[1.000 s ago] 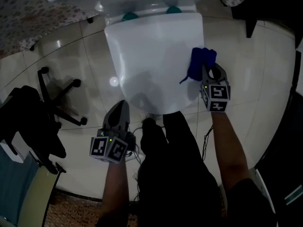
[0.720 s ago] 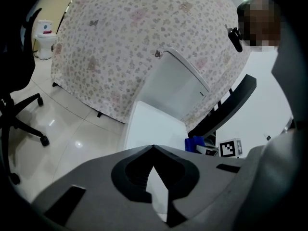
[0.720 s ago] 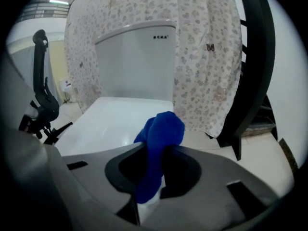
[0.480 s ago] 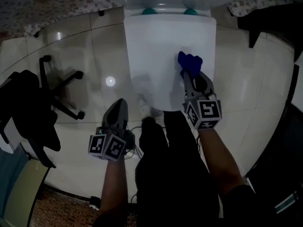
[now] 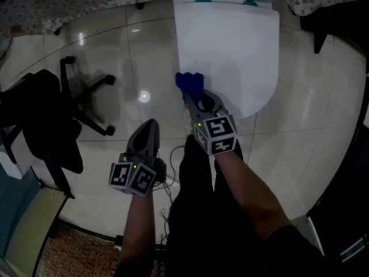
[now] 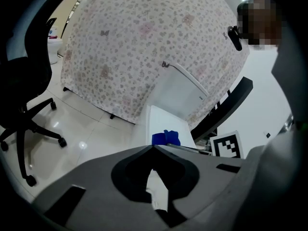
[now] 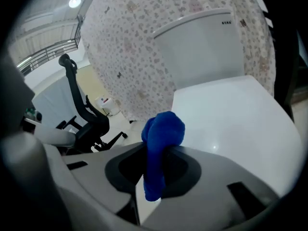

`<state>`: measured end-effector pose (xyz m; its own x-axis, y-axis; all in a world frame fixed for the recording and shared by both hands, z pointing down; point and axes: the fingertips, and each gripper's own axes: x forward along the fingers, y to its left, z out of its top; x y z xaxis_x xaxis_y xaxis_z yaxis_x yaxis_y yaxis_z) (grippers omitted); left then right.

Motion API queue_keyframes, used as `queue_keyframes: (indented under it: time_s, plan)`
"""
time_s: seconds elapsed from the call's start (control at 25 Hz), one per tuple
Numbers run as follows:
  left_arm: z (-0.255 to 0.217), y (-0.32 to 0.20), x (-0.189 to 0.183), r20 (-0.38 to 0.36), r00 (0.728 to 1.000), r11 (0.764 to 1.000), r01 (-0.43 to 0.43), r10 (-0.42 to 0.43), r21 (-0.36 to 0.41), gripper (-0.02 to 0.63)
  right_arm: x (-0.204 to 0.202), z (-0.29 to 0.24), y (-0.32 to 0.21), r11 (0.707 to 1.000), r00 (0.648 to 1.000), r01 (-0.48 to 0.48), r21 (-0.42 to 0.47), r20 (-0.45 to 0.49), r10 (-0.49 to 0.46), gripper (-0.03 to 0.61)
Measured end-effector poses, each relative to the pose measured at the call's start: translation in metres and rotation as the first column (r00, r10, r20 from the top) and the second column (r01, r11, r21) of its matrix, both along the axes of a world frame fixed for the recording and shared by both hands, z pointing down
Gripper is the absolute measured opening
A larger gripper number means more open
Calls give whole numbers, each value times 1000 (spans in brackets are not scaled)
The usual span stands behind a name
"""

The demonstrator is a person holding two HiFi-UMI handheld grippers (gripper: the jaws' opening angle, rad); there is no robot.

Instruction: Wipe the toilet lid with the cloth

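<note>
Right gripper point(image 5: 193, 100) was clamped on the bunched blue cloth point(image 5: 189, 83) at the near-left edge of the toilet lid point(image 5: 230, 45), left gripper point(image 5: 150, 128) was closed and empty over the floor point(image 5: 115, 56), so wiping looked underway, with the lid's far and right parts probably still left.

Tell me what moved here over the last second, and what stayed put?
The right gripper, shut on the blue cloth, swept leftward across the toilet lid, from its right edge to its left edge. The left gripper stayed shut and empty over the tiled floor, and the cloth stayed clamped.
</note>
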<state>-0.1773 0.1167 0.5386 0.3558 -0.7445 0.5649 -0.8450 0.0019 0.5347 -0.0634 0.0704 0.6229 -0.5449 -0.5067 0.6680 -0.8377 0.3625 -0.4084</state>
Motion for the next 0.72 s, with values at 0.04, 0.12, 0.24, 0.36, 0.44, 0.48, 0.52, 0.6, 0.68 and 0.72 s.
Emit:
queue_keyframes:
  time_s: [0.04,0.12,0.24,0.36,0.44,0.48,0.52,0.6,0.68,0.72]
  plan:
    - [3,5,-2,7,1000,1000,0,0,-6,0,2,11,3,1000,1000,4,-15,-19,-5,67]
    - [9,13,-4,16,1000,1000,10,-10,-19,0,12,29,7,999,998,10,-31,-59,-12,67]
    - [22,21,4,8,1000,999,12,-12,-33,0,39,50,12,999,992,19,-45,-121,-25,67]
    - [30,26,25,-6,1000,999,3,-3,-42,0,64,55,19,998,987,61,-27,-150,-64,67]
    - [31,26,45,-29,1000,999,2,-3,-40,0,82,53,26,995,979,103,-7,-175,-102,67]
    - [32,25,55,-39,999,999,-4,3,-37,0,92,53,30,993,974,120,-2,-191,-118,67]
    - [32,24,64,-47,999,999,-13,12,-32,0,103,54,33,992,970,129,1,-206,-126,67]
    - [35,21,79,-52,998,999,-28,27,-27,0,126,54,36,992,966,124,4,-229,-119,69]
    - [36,17,90,-54,998,999,-28,27,-26,0,153,54,36,995,966,102,10,-241,-97,69]
    - [35,16,95,-55,998,999,-27,26,-25,0,166,54,35,996,965,92,15,-246,-86,69]
